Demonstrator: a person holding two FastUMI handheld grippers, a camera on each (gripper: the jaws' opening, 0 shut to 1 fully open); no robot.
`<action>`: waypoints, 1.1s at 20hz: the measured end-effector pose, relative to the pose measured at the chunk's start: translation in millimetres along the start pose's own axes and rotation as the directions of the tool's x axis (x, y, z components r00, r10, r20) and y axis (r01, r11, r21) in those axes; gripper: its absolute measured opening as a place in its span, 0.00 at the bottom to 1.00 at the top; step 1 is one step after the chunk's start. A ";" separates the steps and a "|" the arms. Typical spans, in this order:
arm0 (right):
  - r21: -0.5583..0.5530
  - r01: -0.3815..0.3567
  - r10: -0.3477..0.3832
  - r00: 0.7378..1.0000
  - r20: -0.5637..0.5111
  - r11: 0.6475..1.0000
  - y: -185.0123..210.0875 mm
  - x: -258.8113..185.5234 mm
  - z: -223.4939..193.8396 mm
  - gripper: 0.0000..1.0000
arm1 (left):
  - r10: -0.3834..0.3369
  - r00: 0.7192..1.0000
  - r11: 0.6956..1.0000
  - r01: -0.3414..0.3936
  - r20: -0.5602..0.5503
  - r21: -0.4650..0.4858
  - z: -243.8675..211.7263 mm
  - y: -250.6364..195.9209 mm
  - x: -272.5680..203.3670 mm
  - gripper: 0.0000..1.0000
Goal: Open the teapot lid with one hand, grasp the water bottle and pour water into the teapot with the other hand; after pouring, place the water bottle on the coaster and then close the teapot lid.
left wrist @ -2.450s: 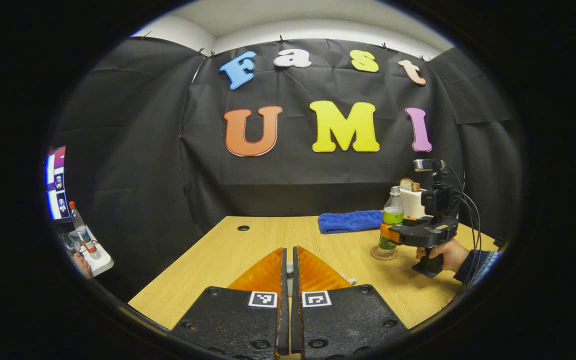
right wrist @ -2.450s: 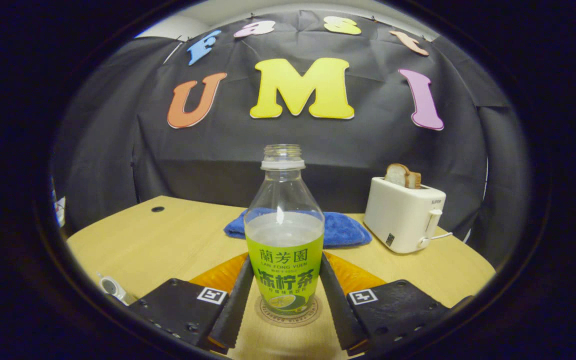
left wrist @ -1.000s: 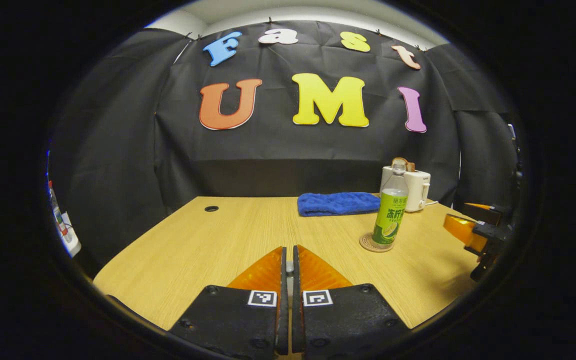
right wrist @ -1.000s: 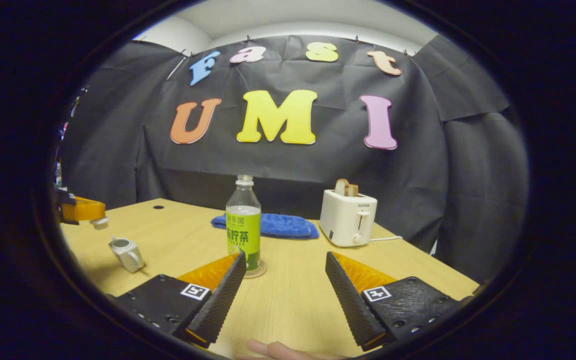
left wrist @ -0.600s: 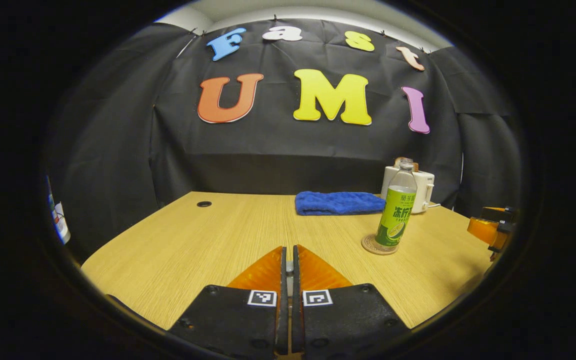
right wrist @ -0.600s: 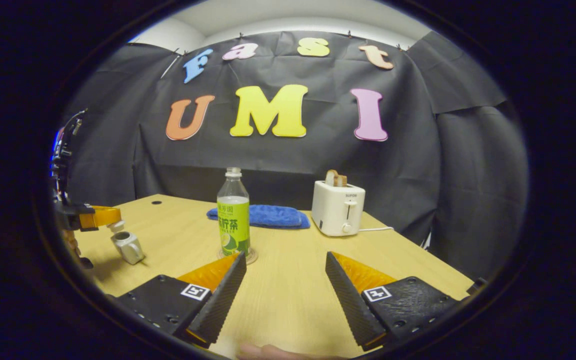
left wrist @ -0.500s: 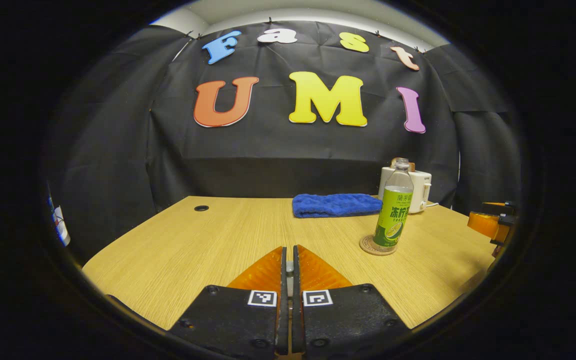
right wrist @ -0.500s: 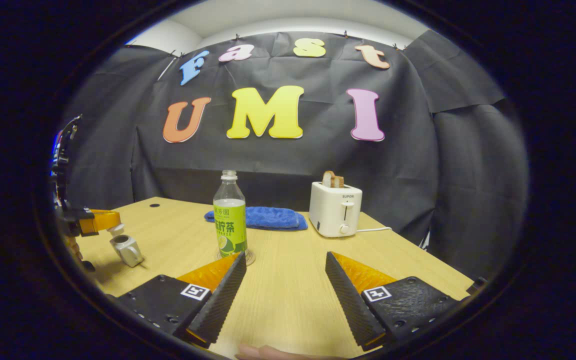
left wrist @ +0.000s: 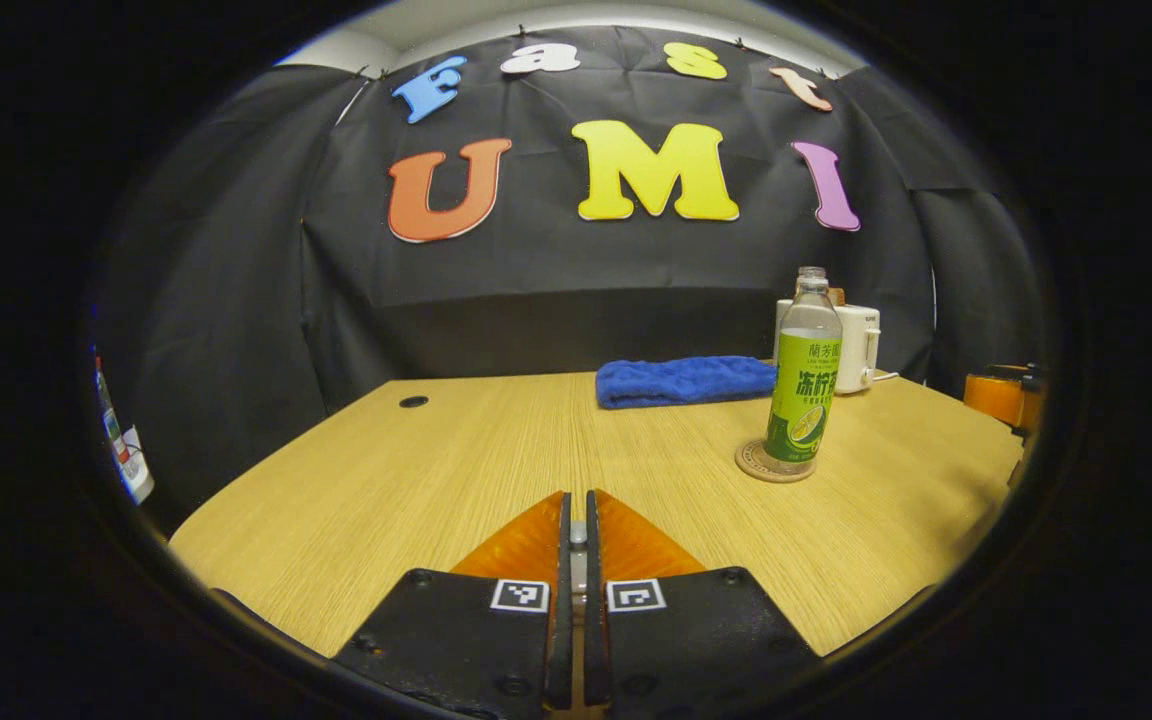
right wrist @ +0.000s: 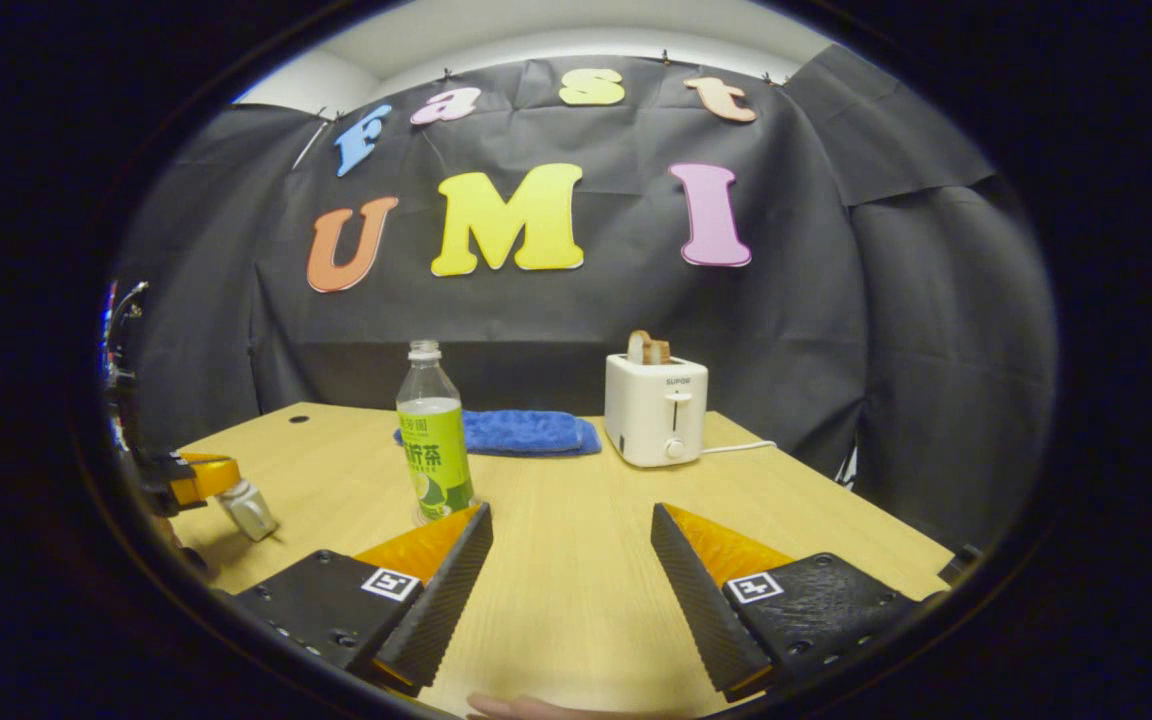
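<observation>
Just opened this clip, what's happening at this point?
A person works a gripper in each hand over a wooden table. The water bottle stands upright on the coaster, cap off, with nothing gripping it. The right gripper is open and held back from the bottle. In the right gripper view, the left gripper sits right at the small metal teapot; whether the lid is seated is too small to tell. A blue towel and toaster sit behind.

Wood-grain table [left wrist: 456, 470] with a small round hole [left wrist: 413, 402] near its far corner, enclosed by black cloth walls [right wrist: 816, 300], above which a pale ceiling strip [right wrist: 576, 35] is lit.
</observation>
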State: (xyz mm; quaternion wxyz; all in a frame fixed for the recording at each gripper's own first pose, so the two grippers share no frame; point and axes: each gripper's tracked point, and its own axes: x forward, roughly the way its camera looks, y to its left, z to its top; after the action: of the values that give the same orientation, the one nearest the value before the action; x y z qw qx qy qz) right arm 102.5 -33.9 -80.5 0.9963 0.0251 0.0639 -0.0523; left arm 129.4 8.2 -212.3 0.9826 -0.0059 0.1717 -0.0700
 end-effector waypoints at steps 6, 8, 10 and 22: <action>-0.042 -0.033 0.034 0.999 0.020 0.999 15.2 -8.1 5.5 0.99 | 0.047 0.999 0.999 -0.047 0.008 0.010 0.5 -2.0 1.1 0.12; -0.035 -0.037 0.038 0.999 0.030 0.999 17.9 -11.1 8.7 0.99 | 0.032 0.999 0.999 -0.032 -0.004 -0.006 2.4 -8.7 -0.3 0.22; -0.011 -0.033 0.033 0.998 0.056 0.999 16.9 -13.1 15.7 0.95 | 0.013 1.000 1.000 -0.013 -0.025 -0.026 3.4 -16.7 -1.9 0.41; -0.016 -0.003 0.004 1.000 0.016 1.000 9.7 -29.8 24.0 0.95 | 0.033 0.998 0.997 -0.029 0.060 -0.074 75.2 -23.2 -61.4 0.77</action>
State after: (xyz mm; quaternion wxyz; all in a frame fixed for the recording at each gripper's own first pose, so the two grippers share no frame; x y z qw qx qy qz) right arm 77.1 -22.6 -52.4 0.9970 0.0166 0.0563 -0.0501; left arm 94.5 -7.1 -120.0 0.9875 -0.0414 0.1442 -0.0481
